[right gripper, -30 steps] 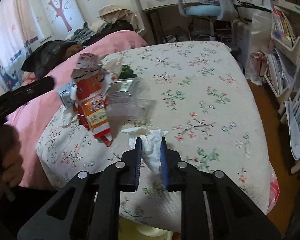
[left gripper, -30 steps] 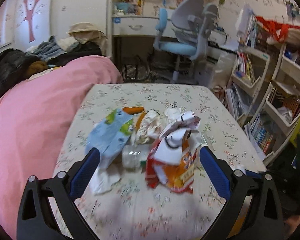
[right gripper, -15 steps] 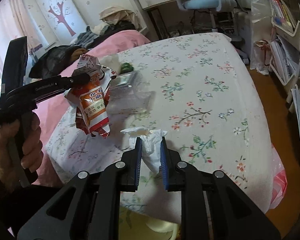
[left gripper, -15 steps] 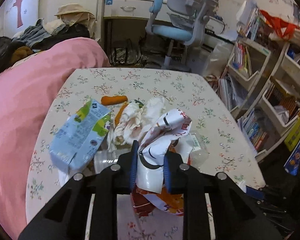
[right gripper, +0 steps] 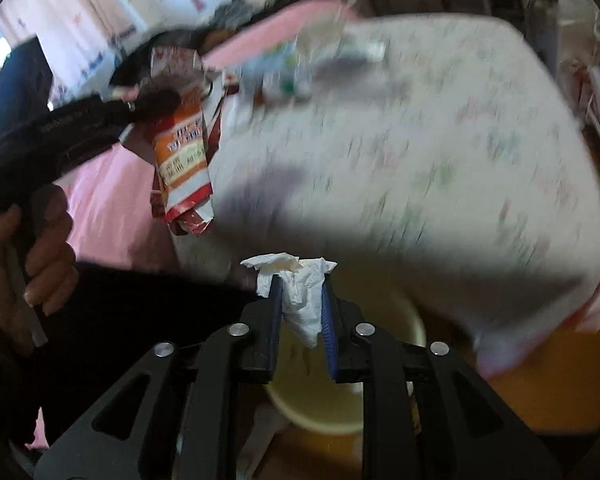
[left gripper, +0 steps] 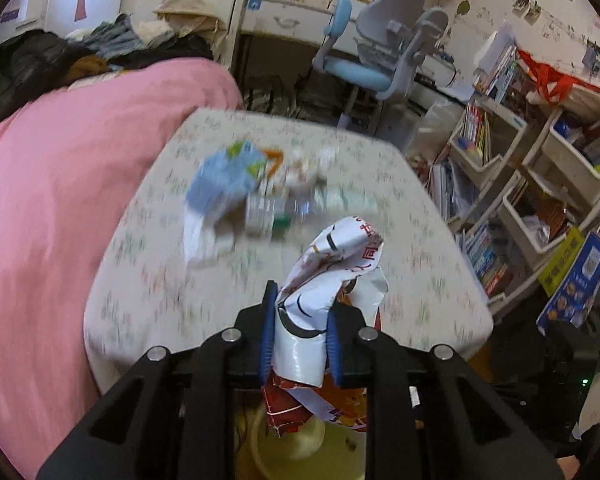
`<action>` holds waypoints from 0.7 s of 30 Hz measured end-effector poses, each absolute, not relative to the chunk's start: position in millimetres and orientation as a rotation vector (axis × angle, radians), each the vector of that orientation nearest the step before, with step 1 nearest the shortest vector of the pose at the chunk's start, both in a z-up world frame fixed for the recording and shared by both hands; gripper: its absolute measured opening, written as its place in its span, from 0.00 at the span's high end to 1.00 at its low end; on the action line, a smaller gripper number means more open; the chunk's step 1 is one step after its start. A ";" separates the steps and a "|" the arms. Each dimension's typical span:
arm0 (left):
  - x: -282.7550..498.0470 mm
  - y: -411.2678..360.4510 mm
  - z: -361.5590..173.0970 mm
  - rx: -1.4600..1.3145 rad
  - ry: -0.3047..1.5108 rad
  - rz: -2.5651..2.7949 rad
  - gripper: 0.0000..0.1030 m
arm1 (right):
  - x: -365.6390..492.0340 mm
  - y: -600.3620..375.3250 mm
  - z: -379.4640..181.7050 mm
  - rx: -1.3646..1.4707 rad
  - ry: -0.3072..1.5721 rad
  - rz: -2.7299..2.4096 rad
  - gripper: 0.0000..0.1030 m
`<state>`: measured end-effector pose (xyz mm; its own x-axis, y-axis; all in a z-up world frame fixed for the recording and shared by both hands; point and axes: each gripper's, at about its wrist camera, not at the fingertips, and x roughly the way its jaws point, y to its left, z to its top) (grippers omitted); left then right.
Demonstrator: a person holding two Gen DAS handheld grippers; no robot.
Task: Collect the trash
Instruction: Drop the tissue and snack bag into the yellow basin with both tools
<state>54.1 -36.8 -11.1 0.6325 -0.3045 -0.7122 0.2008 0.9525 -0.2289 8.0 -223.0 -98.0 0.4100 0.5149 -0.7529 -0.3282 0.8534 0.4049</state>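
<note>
Left tongs (left gripper: 301, 330): I've clamped the snack wrapper (left gripper: 332, 280), lifted off the table (left gripper: 420, 264).
Right tongs (right gripper: 300, 312): loosening on tissue (right gripper: 300, 300), over bin (right gripper: 380, 412).

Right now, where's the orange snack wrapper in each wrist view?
Left wrist: snack wrapper bottom centre, pinched in the left gripper.
Right wrist: same wrapper upper left, hanging from that gripper.
Shared landmark: floral tablecloth.

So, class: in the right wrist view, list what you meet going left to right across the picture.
Hand → snack wrapper → tissue → floral tablecloth
</note>
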 end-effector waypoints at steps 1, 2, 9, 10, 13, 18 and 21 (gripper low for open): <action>50.0 -37.8 -16.1 -0.131 0.852 -0.284 0.78 | 3.6 -218.6 -106.4 0.189 1.059 0.524 0.68; 46.1 -38.8 -21.7 -0.133 0.868 -0.276 0.78 | 1.4 -216.6 -112.4 0.189 1.089 0.516 0.62; 23.4 -52.8 -65.8 -0.139 1.003 -0.246 0.76 | -0.3 -239.6 -101.9 0.254 0.993 0.396 0.43; 22.9 -59.3 -73.4 -0.111 1.039 -0.258 0.75 | 0.0 -242.6 -100.3 0.265 0.978 0.387 0.42; 15.0 -66.1 -82.7 -0.044 1.061 -0.252 0.60 | 1.3 -249.6 -95.5 0.291 0.925 0.357 0.40; 10.3 -53.8 -68.4 -0.088 0.968 -0.246 0.38 | 3.0 -256.9 -86.0 0.296 0.876 0.332 0.37; 10.7 -47.7 -67.2 -0.115 0.940 -0.231 0.37 | 3.8 -253.0 -82.9 0.275 0.857 0.321 0.37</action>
<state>10.7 -47.7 -67.2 0.5674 -0.2462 -0.7858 0.1467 0.9692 -0.1977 3.8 -253.0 -82.9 0.6120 0.3836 -0.6916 -0.1649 0.9172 0.3628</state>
